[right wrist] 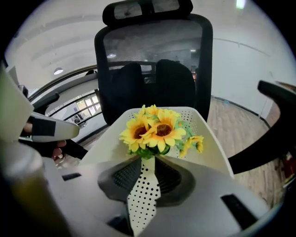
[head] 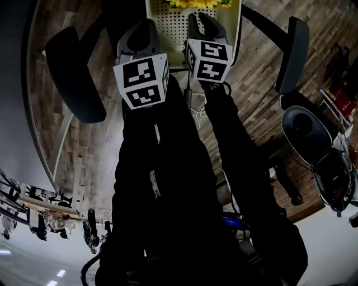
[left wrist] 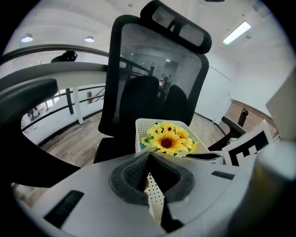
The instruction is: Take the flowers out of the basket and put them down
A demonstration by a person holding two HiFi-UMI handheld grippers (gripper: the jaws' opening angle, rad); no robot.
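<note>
A bunch of yellow sunflowers [head: 198, 3] [left wrist: 169, 141] [right wrist: 155, 132] stands in a white perforated basket [head: 170, 28] [left wrist: 143, 127] [right wrist: 203, 139] on an office chair's seat. My left gripper [head: 140, 33] [left wrist: 148, 157] is at the basket's left edge. Its pads meet at the tips, with the dotted wall pinched between them. My right gripper [head: 204, 25] [right wrist: 148, 159] reaches over the near rim just below the flowers. Its jaws stand a narrow gap apart, with the dotted wall showing in the gap and the flowers just beyond the tips.
The black mesh chair back [left wrist: 152, 69] [right wrist: 152, 60] rises right behind the basket. Armrests [head: 75, 72] [head: 295, 53] flank it on both sides. The floor is wood planks [head: 257, 95]. Another dark chair [head: 305, 131] stands at the right. A curved railing [left wrist: 55, 69] runs beyond the chair.
</note>
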